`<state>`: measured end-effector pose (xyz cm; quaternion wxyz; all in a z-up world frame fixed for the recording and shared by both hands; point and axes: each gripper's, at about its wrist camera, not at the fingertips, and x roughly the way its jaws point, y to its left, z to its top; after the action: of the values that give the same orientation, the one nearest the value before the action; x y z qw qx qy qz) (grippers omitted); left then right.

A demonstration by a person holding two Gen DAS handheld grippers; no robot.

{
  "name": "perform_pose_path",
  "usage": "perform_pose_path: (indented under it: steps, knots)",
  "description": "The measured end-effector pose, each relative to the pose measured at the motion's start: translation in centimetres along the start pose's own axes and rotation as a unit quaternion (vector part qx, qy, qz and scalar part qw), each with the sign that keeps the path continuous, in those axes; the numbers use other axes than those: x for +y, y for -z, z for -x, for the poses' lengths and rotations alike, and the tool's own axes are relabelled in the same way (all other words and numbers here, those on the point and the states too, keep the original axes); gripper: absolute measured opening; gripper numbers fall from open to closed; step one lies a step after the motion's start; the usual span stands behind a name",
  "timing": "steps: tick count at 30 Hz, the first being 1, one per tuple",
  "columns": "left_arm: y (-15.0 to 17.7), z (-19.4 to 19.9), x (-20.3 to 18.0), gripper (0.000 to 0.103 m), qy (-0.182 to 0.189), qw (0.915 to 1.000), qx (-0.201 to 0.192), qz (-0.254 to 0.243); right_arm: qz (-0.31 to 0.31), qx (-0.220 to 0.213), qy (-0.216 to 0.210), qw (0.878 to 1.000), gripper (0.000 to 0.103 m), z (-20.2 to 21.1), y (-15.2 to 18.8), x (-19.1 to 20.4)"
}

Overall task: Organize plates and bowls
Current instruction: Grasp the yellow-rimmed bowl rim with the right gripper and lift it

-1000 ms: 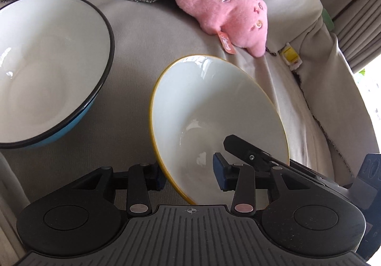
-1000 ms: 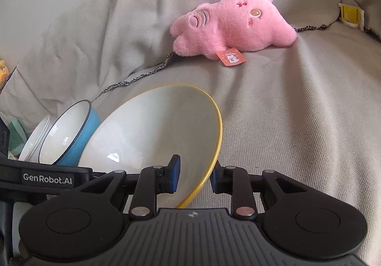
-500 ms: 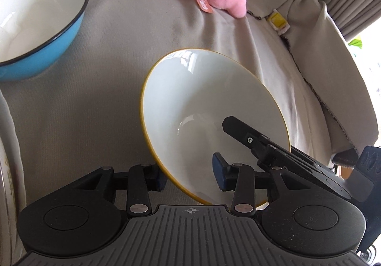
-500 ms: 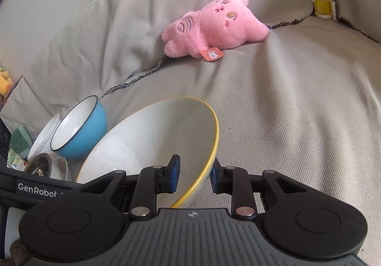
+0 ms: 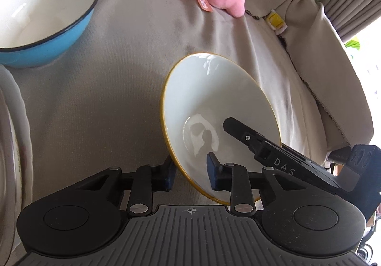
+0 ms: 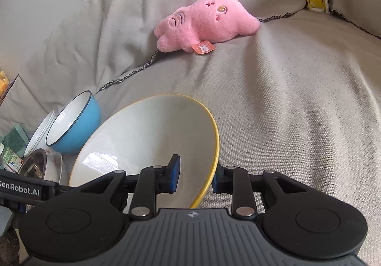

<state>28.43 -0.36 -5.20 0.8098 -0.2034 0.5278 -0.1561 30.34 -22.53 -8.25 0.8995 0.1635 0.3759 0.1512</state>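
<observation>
Open room: the beige sofa cover lies bare to the right of my right gripper. On the left it is crowded: a blue bowl leans on stacked white plates, and a steel bowl sits in a patterned dish just below. A pink plush toy lies against the backrest, well apart from everything.

Task thing: the yellow-rimmed white bowl is tilted and held between my two grippers. My right gripper is clenched on its near rim, one pad inside, one outside against the yellow edge.

Left wrist view: the same bowl has its left rim between the fingers of my left gripper. The jaws are closing; the left pad is at the bowl's outer wall, while the right pad stands inside with a gap to the rim. Right gripper's finger reaches into the bowl from the right.

Containers: yellow-rimmed bowl empty. Blue bowl empty, white inside, upper left, well apart.
</observation>
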Motion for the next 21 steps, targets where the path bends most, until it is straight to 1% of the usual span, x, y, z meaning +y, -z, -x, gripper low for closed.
perform_pose_path:
  steps: [6, 7, 9, 11, 15, 19, 21]
  knots:
    - [-0.5, 0.8, 0.6, 0.03, -0.014, 0.9992, -0.037, 0.009, -0.009, -0.025, 0.007, 1.0, 0.026, 0.8, -0.2, -0.4]
    - [-0.6, 0.9, 0.7, 0.029, -0.014, 0.9989, -0.044, 0.01, -0.01, -0.025, 0.007, 1.0, 0.026, 0.8, -0.2, -0.4]
    - [-0.7, 1.3, 0.8, 0.029, -0.011, 0.9984, -0.053, 0.013, -0.005, -0.015, -0.007, 1.0, 0.027, 0.6, -0.1, -0.3]
    - [-0.8, 1.6, 0.7, 0.029, -0.008, 0.9985, -0.054, 0.011, 0.012, -0.021, 0.002, 1.0, 0.027, 0.7, 0.2, 0.4]
    - [-0.8, 2.0, 0.7, 0.031, -0.023, 0.9981, -0.057, 0.0, 0.009, -0.013, -0.022, 1.0, 0.027, 0.7, 0.3, 0.4]
    - [-1.0, 2.5, 0.7, 0.031, -0.02, 0.9975, -0.068, -0.004, 0.022, -0.006, -0.015, 1.0, 0.027, 0.3, 0.5, 0.7]
    - [-1.1, 2.1, 0.9, 0.031, -0.029, 0.9977, -0.061, -0.006, 0.03, -0.008, -0.023, 0.999, 0.027, 0.4, 0.5, 1.0]
